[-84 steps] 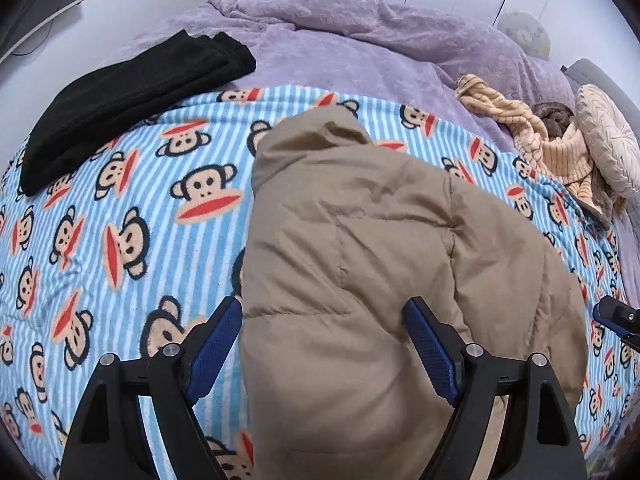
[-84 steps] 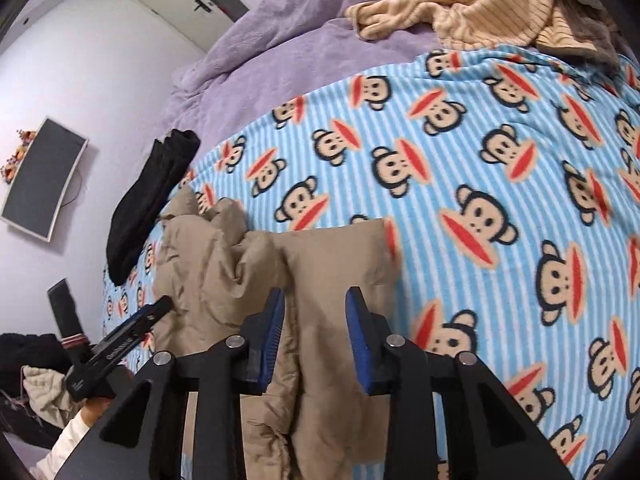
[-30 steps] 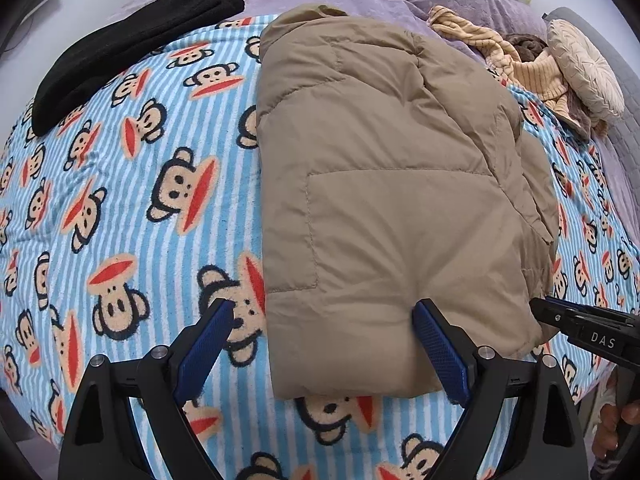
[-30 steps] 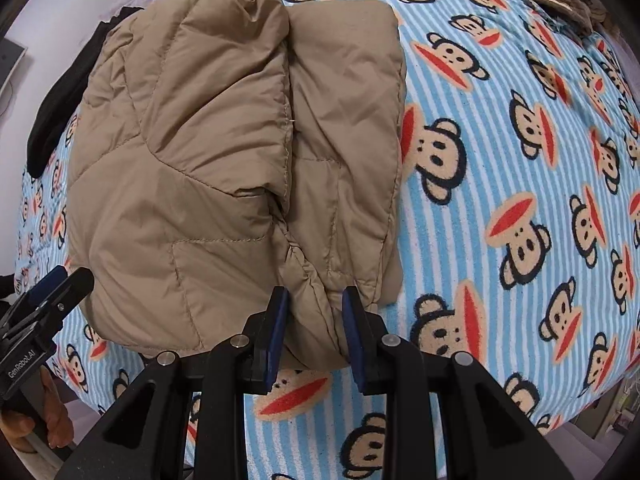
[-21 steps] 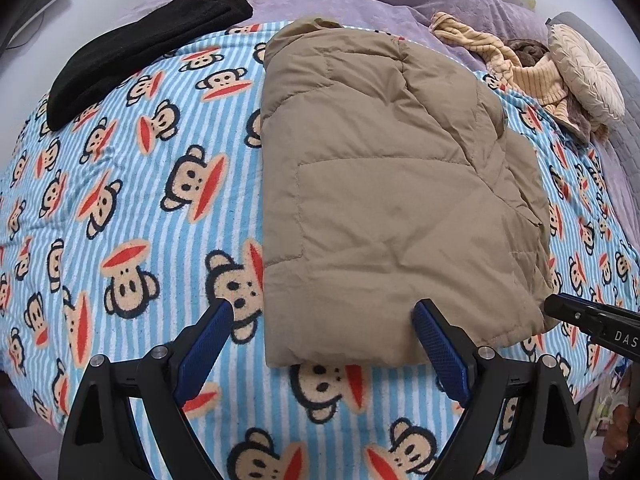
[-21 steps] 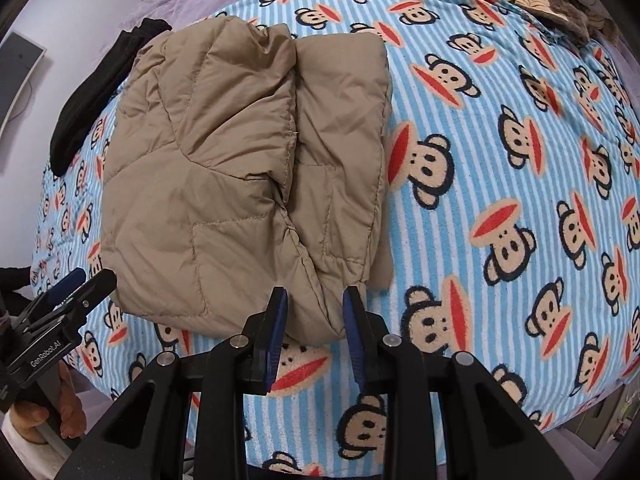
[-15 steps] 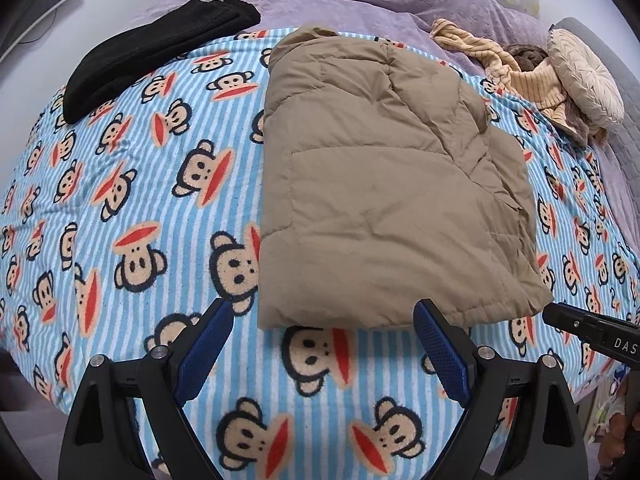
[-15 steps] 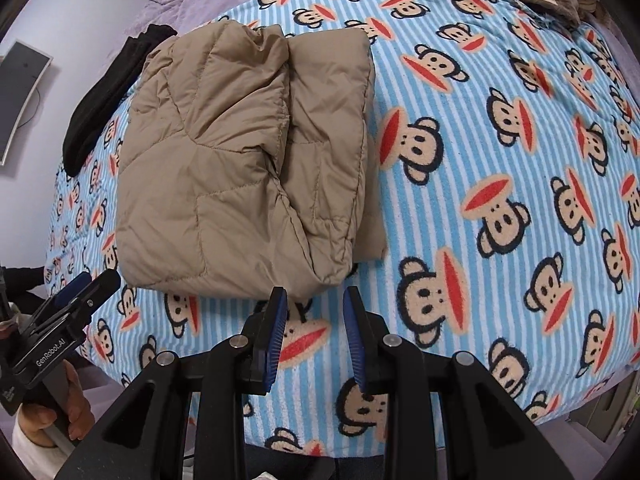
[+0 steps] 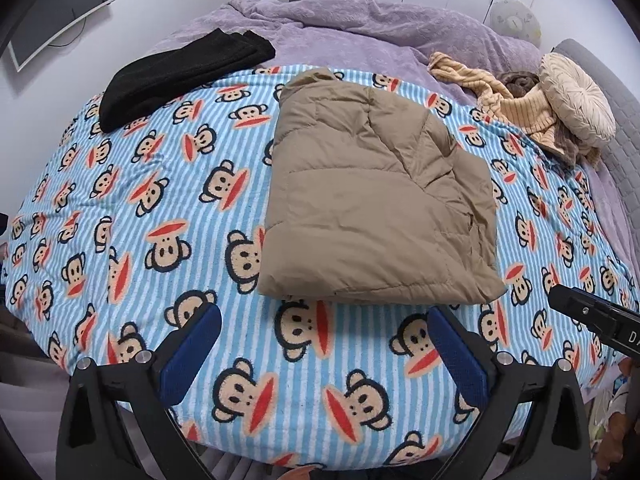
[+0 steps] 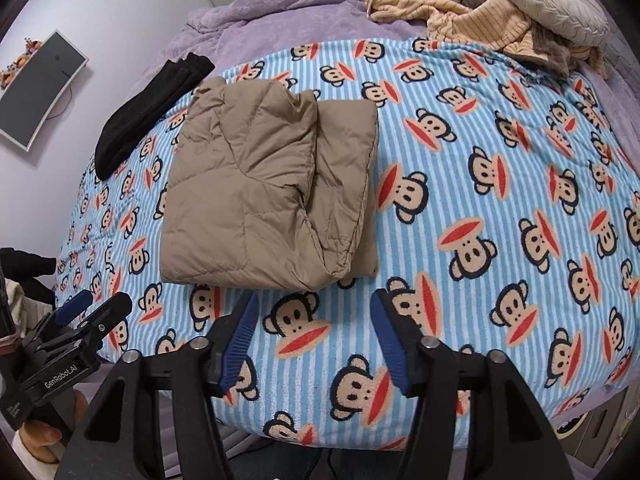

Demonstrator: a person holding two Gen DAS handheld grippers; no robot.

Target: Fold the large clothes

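A tan puffy jacket (image 9: pixel 372 216) (image 10: pixel 264 200) lies folded into a thick rectangle on the blue striped monkey-print blanket (image 9: pixel 132 200) (image 10: pixel 500 208). My left gripper (image 9: pixel 320 352) hangs open over the blanket's near edge, a short way in front of the jacket's hem, with nothing between its blue pads. My right gripper (image 10: pixel 312 336) is open too, just short of the jacket's near right corner and not touching it. Each gripper shows at the edge of the other's view, held by a hand.
Folded black clothing (image 9: pixel 176 76) (image 10: pixel 148 116) lies at the blanket's far left. A purple duvet (image 9: pixel 360 28) covers the far end of the bed. Beige and striped garments (image 9: pixel 512 96) and a round cushion (image 9: pixel 576 96) pile at the far right. A monitor (image 10: pixel 40 84) hangs on the left wall.
Both grippers have drawn back from the jacket toward the bed's near edge. The right gripper, shut on the jacket's corner a second ago, has let go and opened. The jacket stays folded.
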